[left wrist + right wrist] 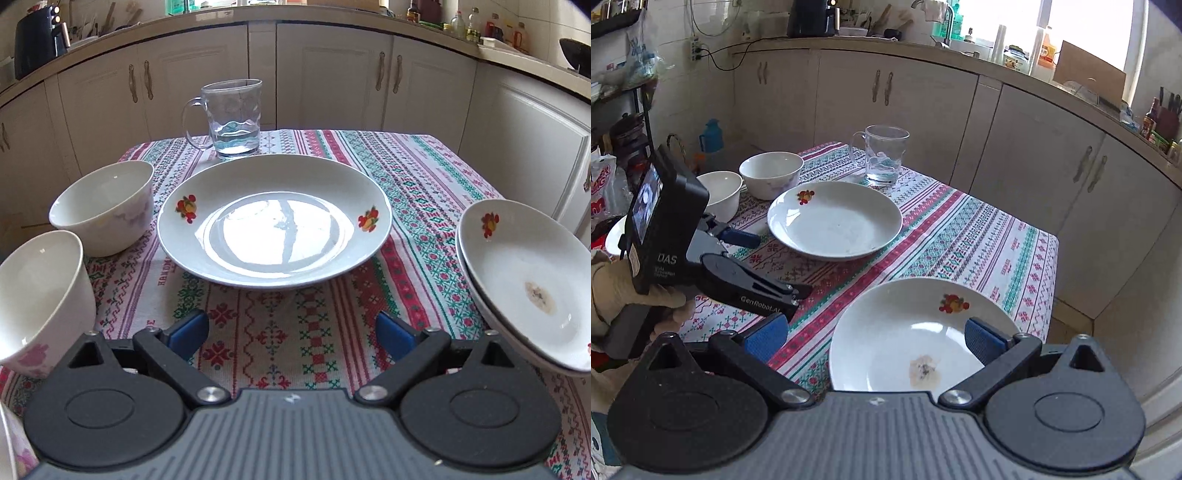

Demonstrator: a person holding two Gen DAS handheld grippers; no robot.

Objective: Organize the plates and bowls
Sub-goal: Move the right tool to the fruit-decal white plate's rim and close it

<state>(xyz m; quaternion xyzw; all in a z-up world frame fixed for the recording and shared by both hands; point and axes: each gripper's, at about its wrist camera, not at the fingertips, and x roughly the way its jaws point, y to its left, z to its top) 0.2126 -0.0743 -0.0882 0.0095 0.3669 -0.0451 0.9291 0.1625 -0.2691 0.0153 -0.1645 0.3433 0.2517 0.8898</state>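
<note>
A white plate with fruit decals [273,221] lies mid-table; it also shows in the right wrist view [834,219]. A stained plate [532,280] lies at the right on top of another plate; it also shows in the right wrist view [916,332]. Two white bowls stand at the left, one far [105,206] [772,173] and one near [40,295] [720,192]. My left gripper [291,334] is open and empty above the cloth in front of the middle plate; the right wrist view shows it too [772,266]. My right gripper [875,341] is open over the stained plate's near edge.
A glass mug [232,118] with a little water stands behind the middle plate. The patterned tablecloth [424,166] covers the small table. White cabinets [332,81] run behind and to the right. Another white dish edge [615,232] shows at far left.
</note>
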